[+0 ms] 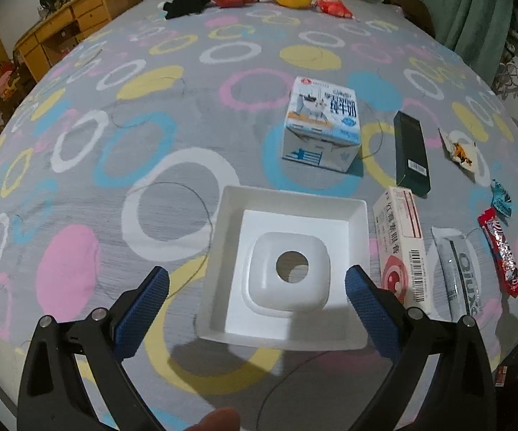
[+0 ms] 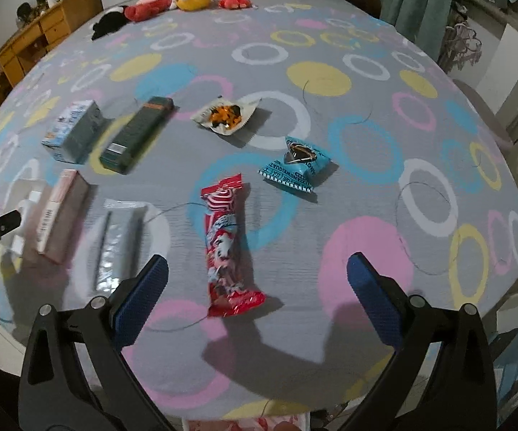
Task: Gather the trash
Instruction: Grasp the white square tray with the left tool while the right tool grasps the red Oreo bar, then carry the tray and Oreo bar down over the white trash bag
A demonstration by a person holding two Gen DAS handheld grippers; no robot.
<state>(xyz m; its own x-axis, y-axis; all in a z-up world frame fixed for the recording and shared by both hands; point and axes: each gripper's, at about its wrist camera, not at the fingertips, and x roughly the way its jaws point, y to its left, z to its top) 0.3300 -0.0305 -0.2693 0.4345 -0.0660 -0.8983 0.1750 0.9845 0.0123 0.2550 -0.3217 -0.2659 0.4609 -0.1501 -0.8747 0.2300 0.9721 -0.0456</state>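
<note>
— White bin (image 1: 357,215) first, since everything hangs on it: it sits on the bed (image 1: 187,115) straight ahead of the left gripper (image 1: 257,287), whose jaws stand wide apart and bracket it without touching. Nothing is held there.

— And the trash, taking the bin as the mark?

— All of it lies to the bin's right or beyond. Largest is the milk carton (image 1: 321,125), past the bin's far rim. Right of that is the dark green box (image 1: 411,152). Just beside the bin's right wall lies the pink box (image 1: 400,248), then the silver pouch (image 1: 456,273), then the red wrapper (image 2: 228,248), farthest right in that row. Smallest are the blue packet (image 2: 296,165) and the torn white wrapper (image 2: 226,115), well right of the bin and farther back.

— Which hand is nearer to what?

— The right gripper (image 2: 257,276), I would judge. Its jaws are spread wide and empty, and the red wrapper lies directly between them on the bed below, its near end closest.

— Its long axis?

— Running almost straight away from the jaws, tilted slightly left at the far end. So the jaws would close across its narrow width, which suits a pinch. The carry afterwards would go left, toward the bin.
</note>
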